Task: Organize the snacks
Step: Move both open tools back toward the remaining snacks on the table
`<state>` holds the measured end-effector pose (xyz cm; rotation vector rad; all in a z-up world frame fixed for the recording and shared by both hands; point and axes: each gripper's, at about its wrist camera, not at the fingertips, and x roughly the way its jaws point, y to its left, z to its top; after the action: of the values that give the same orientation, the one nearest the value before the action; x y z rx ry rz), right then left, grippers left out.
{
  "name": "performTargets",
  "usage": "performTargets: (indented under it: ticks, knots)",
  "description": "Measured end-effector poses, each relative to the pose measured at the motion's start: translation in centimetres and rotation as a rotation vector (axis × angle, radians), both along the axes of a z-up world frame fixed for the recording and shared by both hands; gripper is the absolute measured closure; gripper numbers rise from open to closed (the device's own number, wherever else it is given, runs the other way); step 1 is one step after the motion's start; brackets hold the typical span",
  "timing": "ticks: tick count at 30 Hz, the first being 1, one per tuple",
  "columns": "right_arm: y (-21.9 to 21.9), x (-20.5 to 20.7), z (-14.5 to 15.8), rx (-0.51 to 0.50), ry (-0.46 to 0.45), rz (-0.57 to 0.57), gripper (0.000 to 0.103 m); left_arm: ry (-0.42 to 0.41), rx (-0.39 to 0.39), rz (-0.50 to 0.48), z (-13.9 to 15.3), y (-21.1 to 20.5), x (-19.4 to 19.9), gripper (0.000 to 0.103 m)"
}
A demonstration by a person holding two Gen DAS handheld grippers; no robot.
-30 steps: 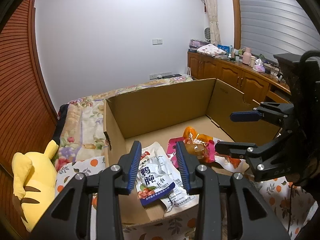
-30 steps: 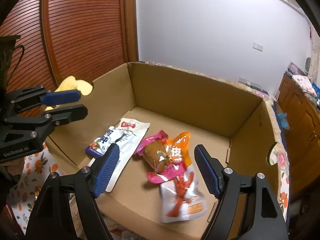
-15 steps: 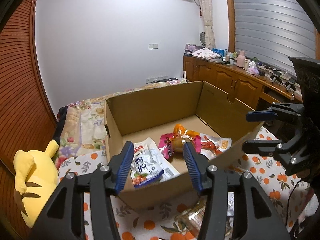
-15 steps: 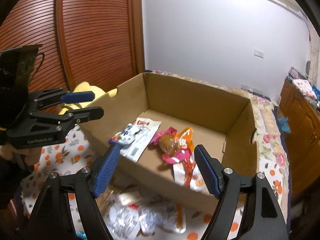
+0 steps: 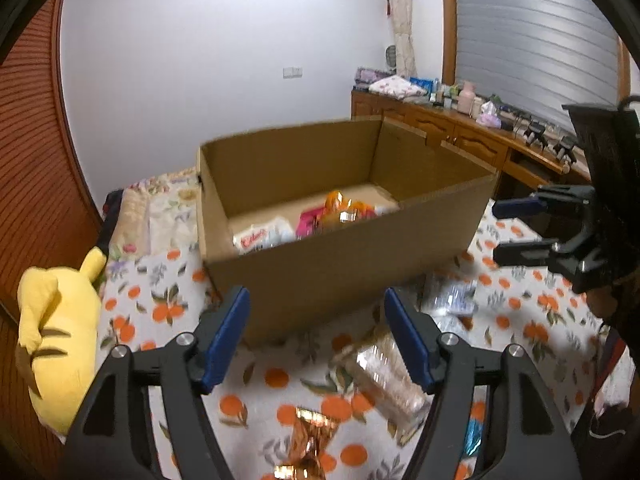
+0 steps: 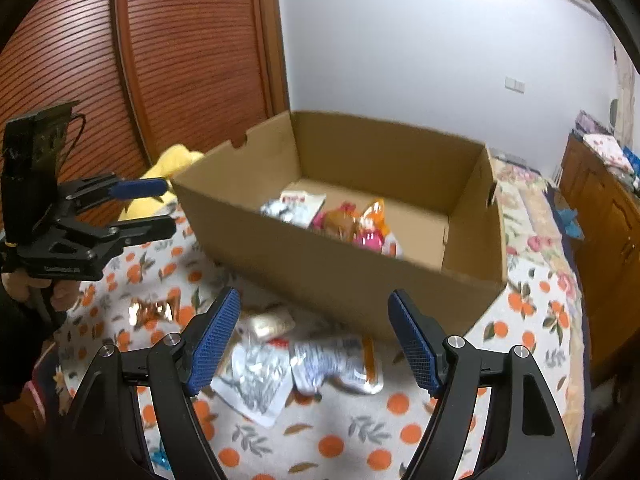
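1. Step in hand: I judge this a return trip. Some packets already lie in the cardboard box; both my grippers are outside its near wall, over the loose snacks on the orange-print cloth.
2. Left gripper: jaws have just been opening and now stand wide, nothing between them. A clear packet and a gold-foil packet lie below.
3. Right gripper: jaws wide, holding nothing. The silver-and-white packets lie beneath it, just beside the box.
4. Next move, in my judgement: lower onto one packet, close on it and carry it over the wall.
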<state>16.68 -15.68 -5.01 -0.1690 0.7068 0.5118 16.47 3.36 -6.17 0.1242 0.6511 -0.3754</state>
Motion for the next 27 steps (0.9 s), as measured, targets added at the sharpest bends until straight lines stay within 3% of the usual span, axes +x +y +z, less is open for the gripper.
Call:
performTargets:
  ticks: [11, 27]
  knots:
    - [0.0, 0.2, -4.4, -0.037, 0.099, -0.001, 0.024, 0.128, 0.009, 0.067, -5.0, 1.9, -1.6, 0.033]
    - [0.0, 2.9, -7.6, -0.086, 0.164, -0.029, 0.023, 0.193, 0.038, 0.066, -7.2, 1.7, -2.0, 0.033]
